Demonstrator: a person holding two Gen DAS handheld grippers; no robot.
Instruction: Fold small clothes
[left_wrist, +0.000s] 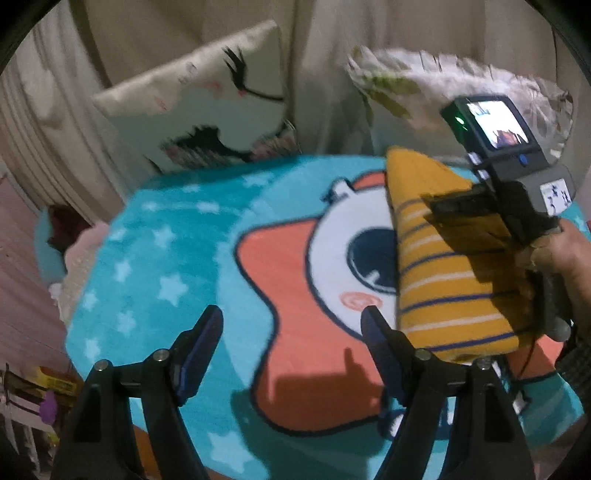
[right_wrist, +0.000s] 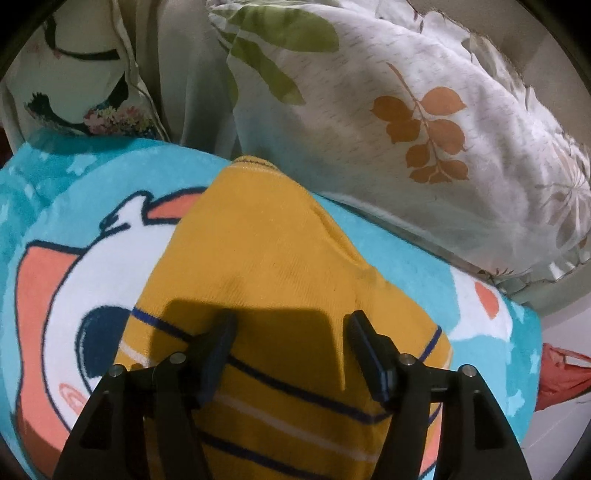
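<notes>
A folded mustard-yellow garment (left_wrist: 436, 266) with navy and white stripes lies on a teal cartoon blanket (left_wrist: 166, 258), to the right in the left wrist view. My left gripper (left_wrist: 291, 314) hangs open over the bare blanket just left of it, with nothing between its fingers. In the right wrist view the garment (right_wrist: 266, 251) fills the middle, plain yellow at its far end and striped near me. My right gripper (right_wrist: 292, 317) stands open above the striped part, fingers apart and casting a shadow on the cloth. A hand (left_wrist: 554, 254) holds that tool.
A white pillow with leaf prints (right_wrist: 406, 110) lies along the blanket's (right_wrist: 55, 177) far right edge. A pillow with a bird print (left_wrist: 199, 103) leans at the back left, against pale curtains (left_wrist: 37, 129). Something red (right_wrist: 561, 373) sits beyond the right edge.
</notes>
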